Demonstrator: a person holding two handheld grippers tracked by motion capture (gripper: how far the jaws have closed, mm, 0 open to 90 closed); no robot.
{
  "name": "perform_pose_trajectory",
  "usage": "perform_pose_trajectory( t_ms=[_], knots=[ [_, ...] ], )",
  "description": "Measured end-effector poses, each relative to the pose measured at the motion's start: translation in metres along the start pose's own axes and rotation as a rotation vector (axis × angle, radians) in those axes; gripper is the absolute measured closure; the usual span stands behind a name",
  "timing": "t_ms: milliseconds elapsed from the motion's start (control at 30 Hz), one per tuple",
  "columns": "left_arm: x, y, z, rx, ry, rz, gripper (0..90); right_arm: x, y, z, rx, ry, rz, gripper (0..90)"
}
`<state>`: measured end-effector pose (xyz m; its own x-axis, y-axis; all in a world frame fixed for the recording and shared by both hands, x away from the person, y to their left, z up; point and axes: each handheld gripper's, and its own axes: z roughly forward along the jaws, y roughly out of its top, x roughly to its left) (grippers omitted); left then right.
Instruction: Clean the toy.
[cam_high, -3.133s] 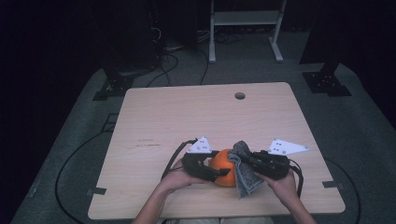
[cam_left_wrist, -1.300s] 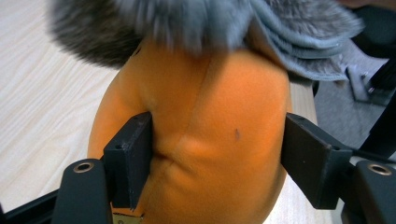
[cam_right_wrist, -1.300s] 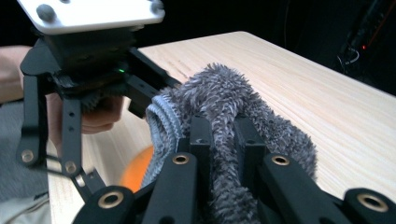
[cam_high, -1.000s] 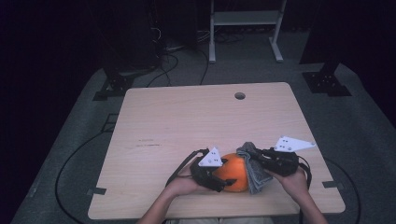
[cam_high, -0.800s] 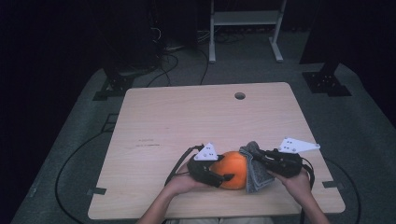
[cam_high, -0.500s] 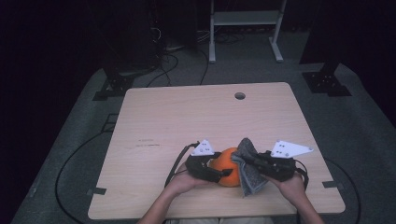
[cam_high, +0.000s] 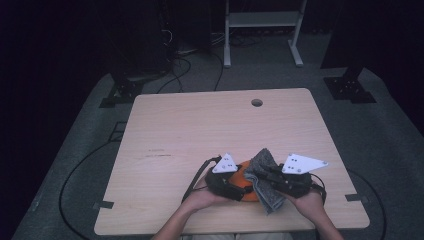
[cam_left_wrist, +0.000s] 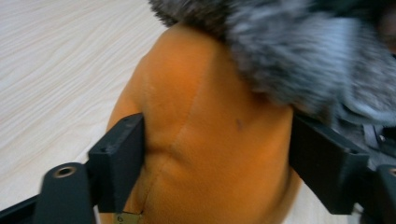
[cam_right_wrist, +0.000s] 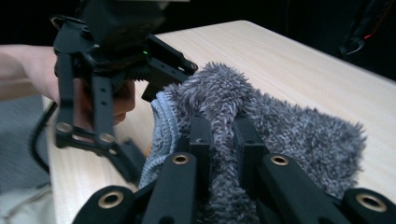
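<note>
An orange soft ball rests near the table's front edge. My left gripper has a black jaw on each side of it. Those jaws have just been opening, but both pads still press on the orange fabric. A grey fluffy cloth is draped over the ball's right side and top. My right gripper is shut on a fold of this cloth. In the high view the right gripper sits right against the ball, across from the left gripper.
The light wooden table has a round cable hole near its far edge. Beyond it a white frame and black stand feet rest on the grey floor. Cables trail left of the table.
The right gripper has drawn the grey cloth leftward over the ball, so less orange shows than a second ago. The left hand stays in place.
</note>
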<state>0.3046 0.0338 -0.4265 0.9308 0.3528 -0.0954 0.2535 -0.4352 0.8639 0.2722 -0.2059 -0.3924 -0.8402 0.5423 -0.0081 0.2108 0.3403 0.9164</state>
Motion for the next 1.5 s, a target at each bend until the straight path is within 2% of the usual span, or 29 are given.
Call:
perform_pose_trajectory(
  t_ms=[67,100,167,233,300,333,400,467,500,533,600,700,733,767,800,833,867,900,933,1000,1067,1100,1167,1233,1333,1367,1433,1500],
  knots=[
    [0.003,-0.001,-0.005,-0.019,-0.023,0.032,18.1,-0.009,-0.005,-0.004,-0.019,0.012,0.054,80.3],
    [0.006,-0.003,-0.007,-0.033,-0.016,0.048,17.4,-0.011,-0.007,-0.007,-0.026,0.012,0.068,80.3],
    [0.010,-0.008,-0.003,0.001,0.012,0.041,12.6,-0.017,-0.009,-0.012,-0.031,0.001,0.085,80.3],
    [0.012,-0.011,0.003,-0.006,0.013,0.015,13.4,-0.022,-0.011,-0.014,-0.033,-0.010,0.103,80.3],
    [0.009,-0.010,0.004,-0.002,0.028,0.036,20.3,-0.018,-0.007,-0.014,-0.028,-0.039,0.075,80.4],
    [0.008,-0.010,0.004,0.011,0.034,0.053,23.2,-0.012,-0.003,-0.013,-0.031,-0.037,0.051,80.4],
    [0.003,-0.012,0.010,0.059,0.047,0.096,28.3,-0.001,0.005,-0.010,-0.028,-0.008,0.011,80.4],
    [-0.001,-0.013,0.010,0.071,0.046,0.127,30.2,0.009,0.010,-0.002,-0.003,0.024,-0.032,80.4],
    [-0.001,-0.012,0.009,0.076,0.049,0.125,31.2,0.012,0.011,0.001,0.016,0.013,-0.061,80.4],
    [0.000,-0.012,0.007,0.073,0.046,0.119,32.7,0.012,0.010,0.003,0.026,0.008,-0.063,80.4],
    [0.002,-0.013,0.006,0.065,0.038,0.105,34.8,0.001,0.006,-0.001,0.003,-0.001,-0.017,80.4],
    [0.000,-0.012,0.007,0.051,0.026,0.113,34.5,-0.020,-0.003,-0.014,-0.020,-0.069,0.057,80.3],
    [0.000,-0.011,0.007,0.038,0.011,0.118,32.0,-0.026,-0.006,-0.017,-0.019,-0.081,0.080,80.3],
    [0.001,-0.010,0.007,0.016,-0.012,0.110,26.9,-0.031,-0.010,-0.020,-0.018,-0.078,0.103,80.3],
    [0.004,-0.010,0.006,-0.010,-0.033,0.080,23.3,-0.034,-0.013,-0.022,-0.020,-0.080,0.117,80.3],
    [0.007,-0.009,0.007,-0.026,-0.033,0.047,18.6,-0.036,-0.015,-0.024,-0.022,-0.078,0.126,80.3],
    [0.009,-0.009,0.009,-0.027,-0.027,0.023,14.9,-0.036,-0.015,-0.025,-0.032,-0.050,0.138,80.3],
    [0.012,-0.010,0.013,-0.001,-0.043,0.010,10.7,-0.035,-0.015,-0.025,-0.045,-0.019,0.142,80.4],
    [0.012,-0.011,0.016,0.005,-0.050,0.010,12.7,-0.031,-0.013,-0.022,-0.039,-0.018,0.126,80.4],
    [0.009,-0.011,0.015,0.000,-0.026,0.032,23.4,-0.027,-0.010,-0.018,-0.032,-0.024,0.102,80.3],
    [0.006,-0.005,0.008,0.001,0.012,0.057,31.2,-0.027,-0.007,-0.018,-0.037,-0.054,0.089,80.3],
    [0.004,0.000,0.004,-0.001,0.039,0.072,34.1,-0.027,-0.007,-0.019,-0.047,-0.065,0.097,80.3],
    [-0.001,0.007,-0.002,0.031,0.121,0.126,36.3,-0.026,-0.003,-0.021,-0.083,-0.090,0.103,80.4],
    [-0.003,0.013,-0.007,0.074,0.190,0.176,36.5,-0.023,0.002,-0.016,-0.118,-0.074,0.104,80.4],
    [-0.006,0.017,-0.013,0.105,0.276,0.212,37.0,-0.018,0.011,0.002,-0.130,-0.033,0.111,80.3],
    [-0.006,0.017,-0.014,0.126,0.314,0.219,37.0,-0.019,0.013,0.008,-0.130,-0.029,0.115,80.3],
    [-0.003,0.015,-0.015,0.138,0.347,0.206,37.0,-0.024,0.015,0.020,-0.122,-0.026,0.131,80.3],
    [0.002,0.008,-0.014,0.138,0.335,0.147,34.7,-0.033,0.011,0.034,-0.069,-0.055,0.155,80.3]
  ],
)
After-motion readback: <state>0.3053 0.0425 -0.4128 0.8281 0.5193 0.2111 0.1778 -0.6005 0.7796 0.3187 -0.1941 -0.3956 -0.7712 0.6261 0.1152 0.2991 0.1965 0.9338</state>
